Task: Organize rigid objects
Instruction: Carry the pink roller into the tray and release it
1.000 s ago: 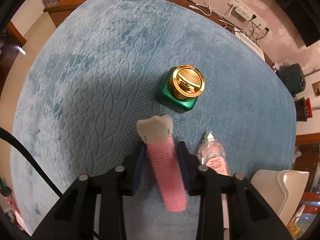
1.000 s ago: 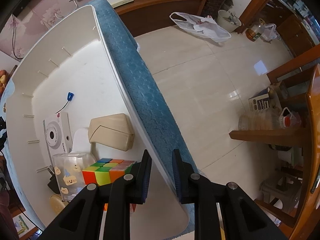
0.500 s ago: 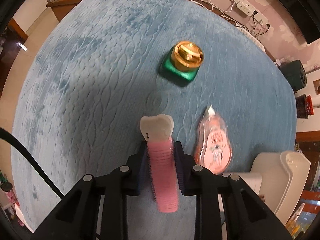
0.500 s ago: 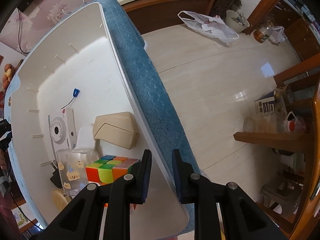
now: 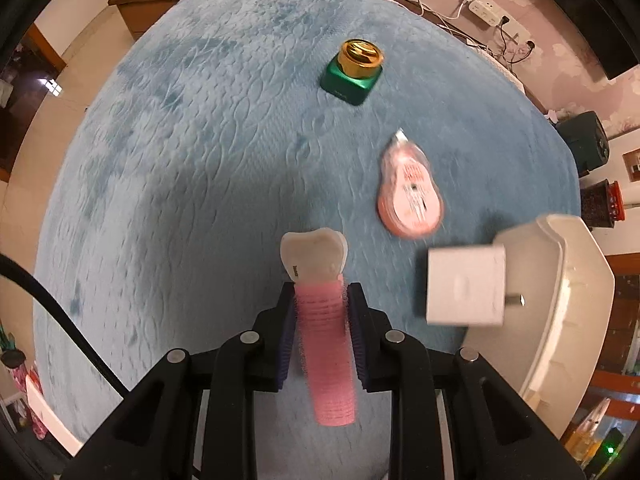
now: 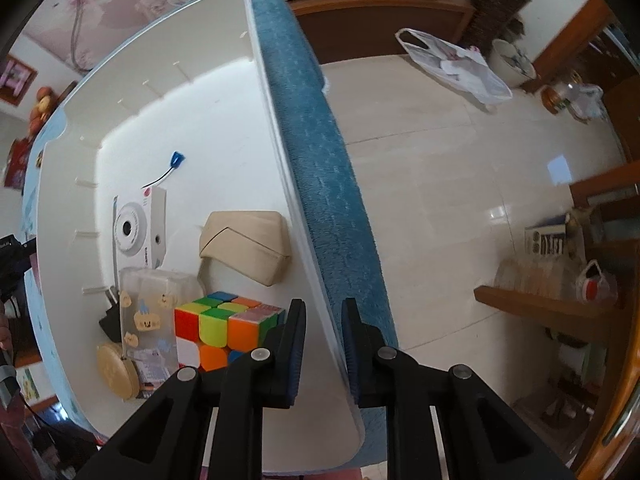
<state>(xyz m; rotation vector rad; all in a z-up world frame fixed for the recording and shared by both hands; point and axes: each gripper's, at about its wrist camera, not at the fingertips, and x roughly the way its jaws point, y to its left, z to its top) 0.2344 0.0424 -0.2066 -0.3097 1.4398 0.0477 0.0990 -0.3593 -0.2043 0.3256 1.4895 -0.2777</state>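
The pink hair roller (image 5: 326,348), with a whitish tooth-shaped end, is pinched tight between the jaws of the left gripper (image 5: 320,312). It hangs above the near part of the blue cloth (image 5: 192,152) on the table, off the cloth, so I think it is on its way to the white bin (image 5: 568,300) at the right edge.

Some tidying looks done. Inside the white bin in the right view sit a colour cube (image 6: 224,328), a beige case (image 6: 246,250), a small white camera box (image 6: 138,232), a clear box with stickers (image 6: 150,312) and a round tan thing (image 6: 116,370).

Some is left. A green jar with a gold lid (image 5: 354,70) stands near the far edge of the cloth. A pink tape roller (image 5: 410,194) lies nearer the right edge. A white plug cube (image 5: 464,286) is just beside the bin, between the hair roller and the bin; it could be in the way, so lifting over it seems wise.

The right gripper (image 6: 323,344) straddles the bin's near wall, one jaw inside and one outside. Its jaws are closing on the wall, but I cannot see the pads pressing yet.
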